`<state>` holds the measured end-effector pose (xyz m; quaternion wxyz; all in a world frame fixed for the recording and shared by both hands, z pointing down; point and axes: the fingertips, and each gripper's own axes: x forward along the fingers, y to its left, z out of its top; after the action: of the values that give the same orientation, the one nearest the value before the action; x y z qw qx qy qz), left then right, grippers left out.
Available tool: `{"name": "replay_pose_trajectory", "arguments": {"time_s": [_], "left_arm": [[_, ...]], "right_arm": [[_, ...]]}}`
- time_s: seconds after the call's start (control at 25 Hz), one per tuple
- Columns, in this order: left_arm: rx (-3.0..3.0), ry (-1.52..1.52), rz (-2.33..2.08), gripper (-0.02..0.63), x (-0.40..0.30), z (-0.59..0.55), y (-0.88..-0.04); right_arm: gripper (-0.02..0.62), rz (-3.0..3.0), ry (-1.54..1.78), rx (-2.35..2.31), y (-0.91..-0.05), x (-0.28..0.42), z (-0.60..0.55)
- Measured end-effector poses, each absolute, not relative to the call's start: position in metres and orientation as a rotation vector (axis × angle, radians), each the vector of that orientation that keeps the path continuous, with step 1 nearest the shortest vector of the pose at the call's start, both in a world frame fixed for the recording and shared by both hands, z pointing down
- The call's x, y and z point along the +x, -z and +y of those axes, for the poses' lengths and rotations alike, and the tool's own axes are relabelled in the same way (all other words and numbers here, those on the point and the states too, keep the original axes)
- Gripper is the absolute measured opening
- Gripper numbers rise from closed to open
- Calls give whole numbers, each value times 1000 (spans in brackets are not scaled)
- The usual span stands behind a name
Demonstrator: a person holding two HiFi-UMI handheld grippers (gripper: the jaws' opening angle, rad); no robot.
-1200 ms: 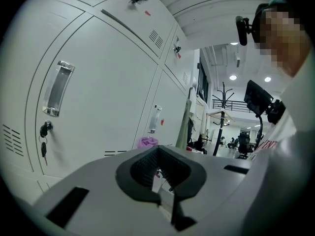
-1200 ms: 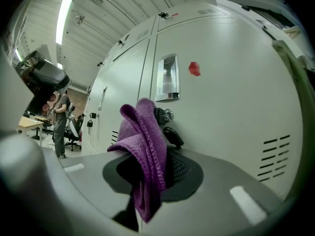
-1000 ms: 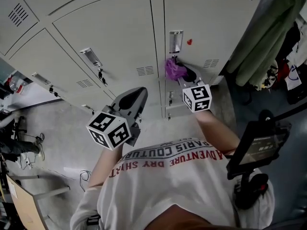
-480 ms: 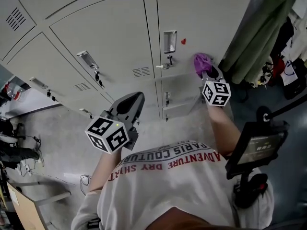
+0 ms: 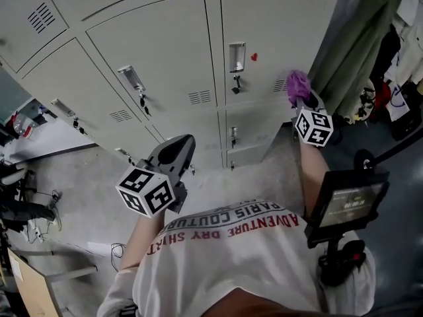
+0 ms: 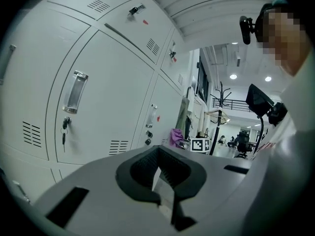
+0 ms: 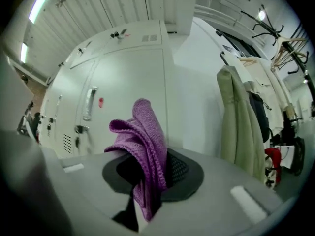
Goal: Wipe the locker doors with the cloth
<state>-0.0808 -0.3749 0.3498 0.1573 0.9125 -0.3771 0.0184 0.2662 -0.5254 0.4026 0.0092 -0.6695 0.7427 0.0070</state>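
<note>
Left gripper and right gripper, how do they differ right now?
The left gripper has its tongs shut on nothing; the right gripper has its tongs clamped on the purple cloth. The left gripper hangs low by the person's shirt; the right gripper is up at the right edge of a locker door. Both carry a marker cube.

1. The door panel (image 5: 281, 32) lies flat and bare to the right of the handle (image 5: 236, 57), open room for a pass.
2. Handle and keyed lock (image 5: 234, 82) jut out along the door's left side.
3. A green coat (image 5: 360, 45) hangs just beside the right gripper (image 5: 301, 99), crowding the right edge.
</note>
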Motion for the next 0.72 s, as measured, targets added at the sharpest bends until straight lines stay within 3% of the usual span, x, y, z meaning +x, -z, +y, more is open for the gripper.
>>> {"name": "replay_pose_trajectory", "arguments": {"time_s": [0.36,0.72], "left_arm": [[2722,-33,-978,2,-110,-281,-345],[2753,-45,-836,2,-110,-196,-368]], "right_arm": [[74,2670,75,-1530,-348,74,-340],[74,2799,155,-1510,-377,-5,-185]]}}
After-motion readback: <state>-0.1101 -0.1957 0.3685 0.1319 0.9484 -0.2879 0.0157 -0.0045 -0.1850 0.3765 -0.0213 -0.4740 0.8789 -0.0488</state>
